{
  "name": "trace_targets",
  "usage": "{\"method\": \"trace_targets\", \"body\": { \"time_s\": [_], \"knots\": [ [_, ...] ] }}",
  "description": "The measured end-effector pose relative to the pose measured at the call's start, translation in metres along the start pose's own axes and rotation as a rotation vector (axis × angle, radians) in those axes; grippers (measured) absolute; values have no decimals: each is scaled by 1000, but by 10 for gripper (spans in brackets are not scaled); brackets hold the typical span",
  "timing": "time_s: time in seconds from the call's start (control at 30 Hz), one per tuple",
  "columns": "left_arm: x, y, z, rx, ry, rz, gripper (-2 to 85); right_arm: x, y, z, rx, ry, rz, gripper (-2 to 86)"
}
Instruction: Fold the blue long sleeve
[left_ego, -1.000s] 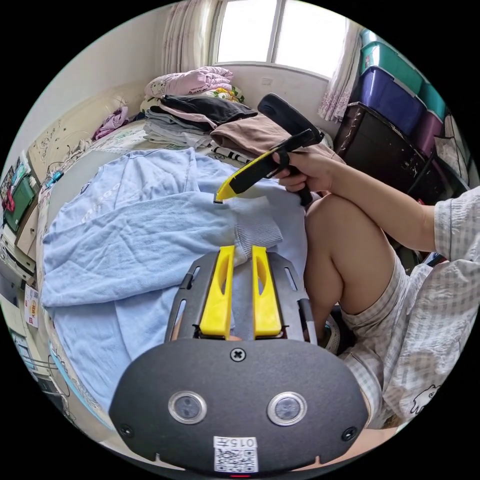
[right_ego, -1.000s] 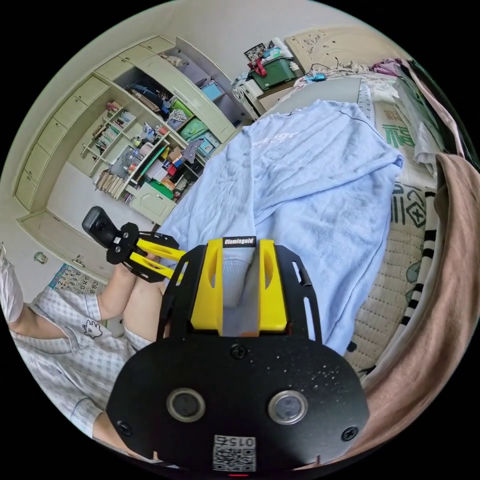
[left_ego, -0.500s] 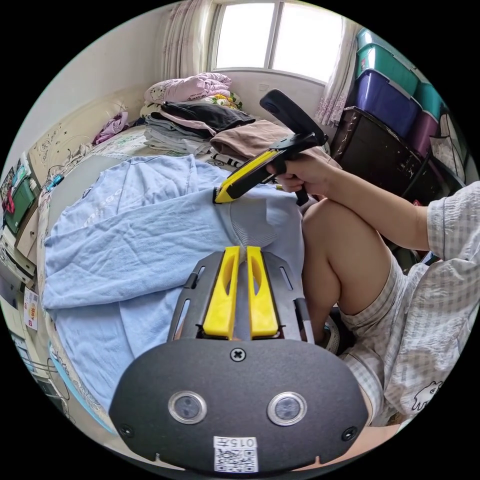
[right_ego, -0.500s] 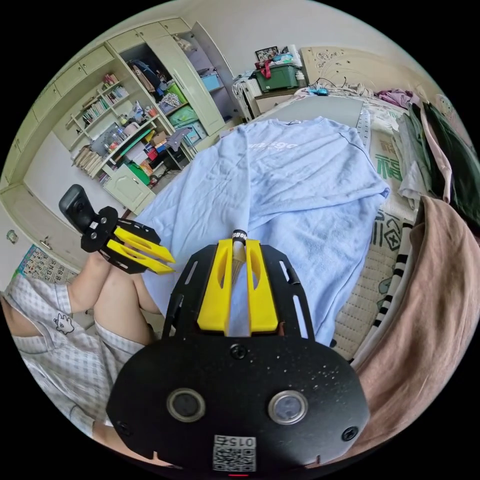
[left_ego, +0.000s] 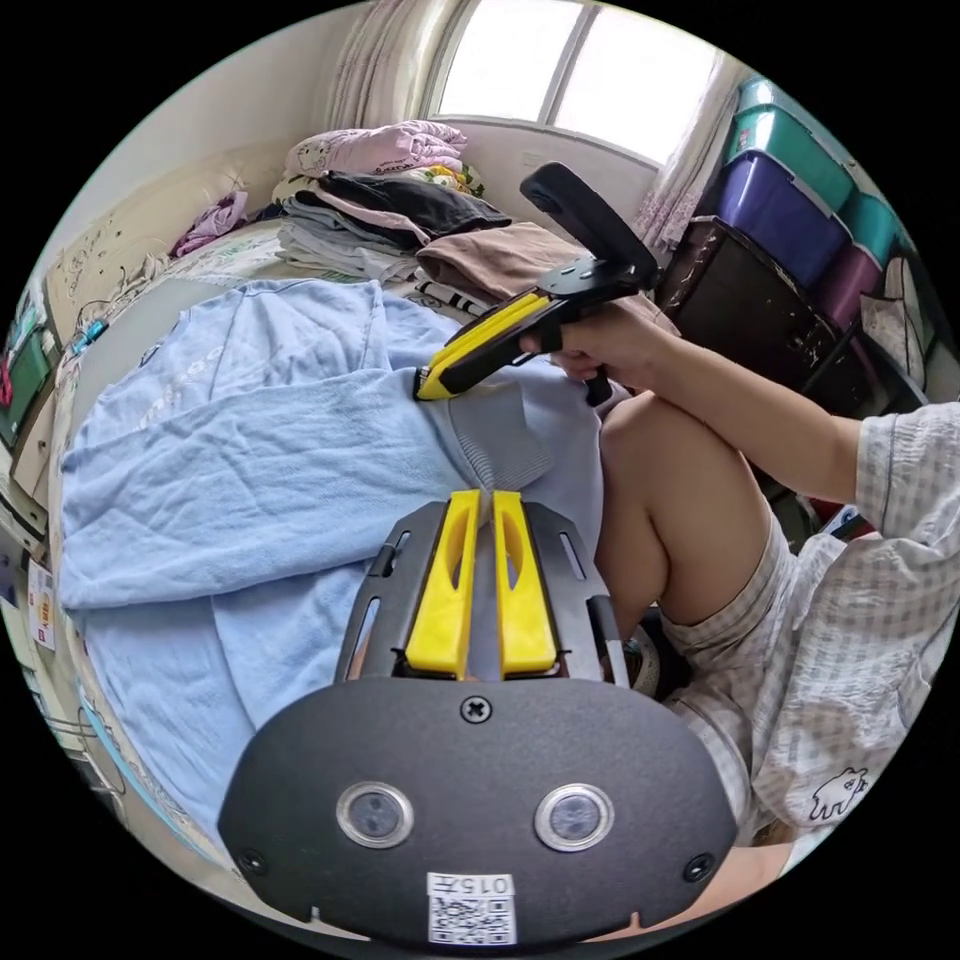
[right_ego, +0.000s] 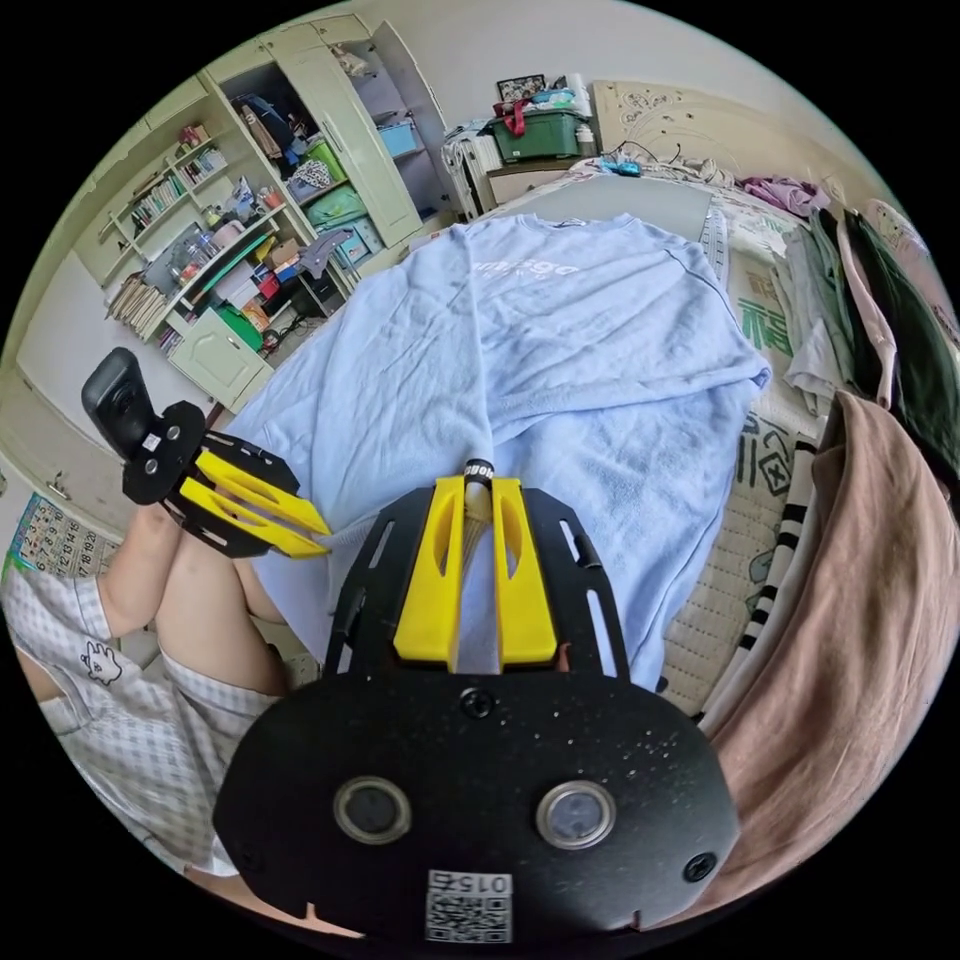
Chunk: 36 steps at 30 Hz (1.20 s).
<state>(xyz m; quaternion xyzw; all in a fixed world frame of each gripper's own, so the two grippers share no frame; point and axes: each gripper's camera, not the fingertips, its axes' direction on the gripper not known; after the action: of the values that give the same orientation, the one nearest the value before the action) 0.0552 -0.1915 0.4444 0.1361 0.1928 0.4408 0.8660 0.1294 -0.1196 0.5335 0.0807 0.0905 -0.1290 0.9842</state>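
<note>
The blue long sleeve (left_ego: 230, 470) lies spread front-up on the bed, one sleeve folded across its body. Its ribbed cuff (left_ego: 497, 440) runs down into my left gripper (left_ego: 480, 497), whose yellow jaws are shut on it. A hand holds my right gripper (left_ego: 425, 385) just beyond, its tip pinching the same sleeve end. In the right gripper view the shirt (right_ego: 560, 340) stretches away from my right gripper (right_ego: 478, 487), which is shut on a fold of the cloth. The left gripper (right_ego: 320, 538) sits at the shirt's near left edge.
A stack of folded clothes (left_ego: 390, 200) and a brown cloth (right_ego: 880, 560) lie on the bed past the shirt. The person's bent knee (left_ego: 660, 480) is close beside the cuff. Storage bins (left_ego: 790, 180) and a dark cabinet (left_ego: 760, 300) stand behind; open shelves (right_ego: 220, 270) line the far wall.
One second ago both grippers' jaws stood apart around the cuff; both have closed on it. Since half a second ago the hands have only shifted slightly.
</note>
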Motion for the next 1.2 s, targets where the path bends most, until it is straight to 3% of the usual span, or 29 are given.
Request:
{"method": "trace_targets", "body": {
  "time_s": [0.23, 0.57, 0.77, 0.87, 1.03, 1.2],
  "knots": [
    [3, 0, 4, 5, -60, -4, 18, -21, -11, 35, -59, 47, -26, 57],
    [-13, -7, 6, -11, -21, -63, 20, -82, -24, 91, -153, 302, -153, 67],
    [-28, -13, -11, -109, -2, 0, 34, -65, -34, 95, -233, 164, -143, 97],
    [-63, -3, -50, -80, -19, -60, 59, -50, -35, 71, -162, 192, -150, 100],
    [-153, 9, -126, 59, -237, -229, 85, -9, -82, 37, 79, 335, -123, 99],
    [-266, -8, -143, 206, -441, -419, 92, 47, -184, 91, 151, 398, -39, 99]
  ]
}}
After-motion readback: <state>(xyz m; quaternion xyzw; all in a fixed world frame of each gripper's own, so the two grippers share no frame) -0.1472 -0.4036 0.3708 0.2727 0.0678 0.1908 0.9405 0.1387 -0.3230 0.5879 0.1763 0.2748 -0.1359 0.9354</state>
